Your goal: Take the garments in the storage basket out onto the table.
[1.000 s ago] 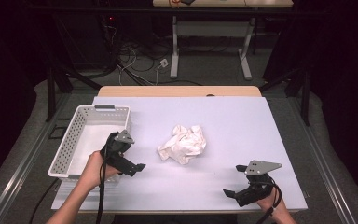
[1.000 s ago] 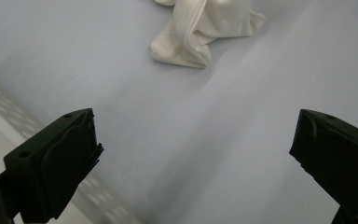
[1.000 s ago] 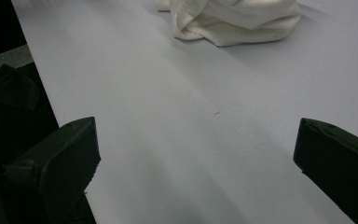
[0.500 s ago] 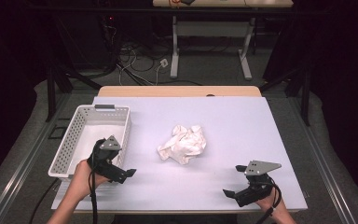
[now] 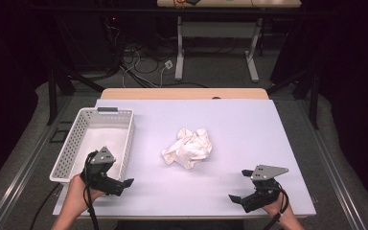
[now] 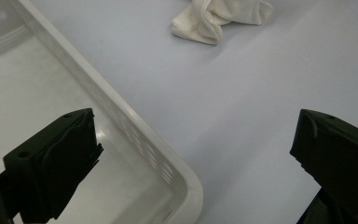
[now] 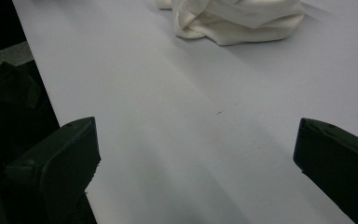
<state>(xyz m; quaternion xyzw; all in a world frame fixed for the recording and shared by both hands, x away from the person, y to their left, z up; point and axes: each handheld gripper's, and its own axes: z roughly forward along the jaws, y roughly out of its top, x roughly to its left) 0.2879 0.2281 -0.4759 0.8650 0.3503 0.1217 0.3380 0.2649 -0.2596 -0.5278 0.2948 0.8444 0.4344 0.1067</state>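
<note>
A crumpled white cloth (image 5: 188,147) lies mid-table; it shows at the top of the left gripper view (image 6: 219,16) and the right gripper view (image 7: 237,18). A white perforated basket (image 5: 130,134) stands at the table's left, with nothing visible inside it. My left gripper (image 5: 120,178) is open at the basket's near right corner. In its own view (image 6: 191,154) one jaw is over the basket floor, the other over the table, with the basket rim (image 6: 135,126) between them. My right gripper (image 5: 239,186) is open near the front right edge, holding nothing (image 7: 196,158).
The white tabletop (image 5: 249,129) is bordered at the back by a wooden strip (image 5: 182,93). Beyond it are white desk legs (image 5: 178,52) and cables on the floor (image 5: 143,57). Dark floor drops away past the table's front edge (image 7: 9,70).
My left gripper has moved left and back toward the person, ending at the basket's near right corner. The right gripper and the cloth have stayed put.
</note>
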